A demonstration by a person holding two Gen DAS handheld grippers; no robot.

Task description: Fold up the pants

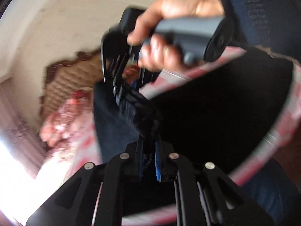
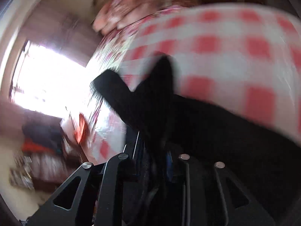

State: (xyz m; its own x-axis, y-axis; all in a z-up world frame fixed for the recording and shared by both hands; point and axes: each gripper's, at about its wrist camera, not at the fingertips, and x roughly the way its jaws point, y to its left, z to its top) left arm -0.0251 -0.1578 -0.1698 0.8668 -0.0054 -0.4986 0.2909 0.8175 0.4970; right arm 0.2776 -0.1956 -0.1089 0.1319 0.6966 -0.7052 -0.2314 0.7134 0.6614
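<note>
- Both views are heavily blurred.
- Left gripper (image 1: 149,148): its jaws stand almost together, pinched on a bunched edge of the black pants (image 1: 216,101). The cloth runs up from between the fingers and spreads as a broad dark sheet to the right in the left wrist view.
- Right gripper (image 2: 153,150): its jaws are narrow, with dark cloth of the pants (image 2: 216,130) pressed between them. The cloth rises ahead of the fingers in two dark lobes and spreads off to the right.
- In the left wrist view the right gripper (image 1: 122,81) shows from outside, just beyond the left one, with its tips in the cloth. A hand (image 1: 169,28) grips its grey handle; a dark blue sleeve (image 1: 263,9) is at the upper right.
- The pants lie over a red and white checked sheet (image 2: 225,43), which fills the far right of the right wrist view.
- A flowered pillow (image 1: 62,124) lies far left on the sheet, before a brown quilted headboard (image 1: 75,79).
- A bright window (image 2: 50,79) glares at the left.
</note>
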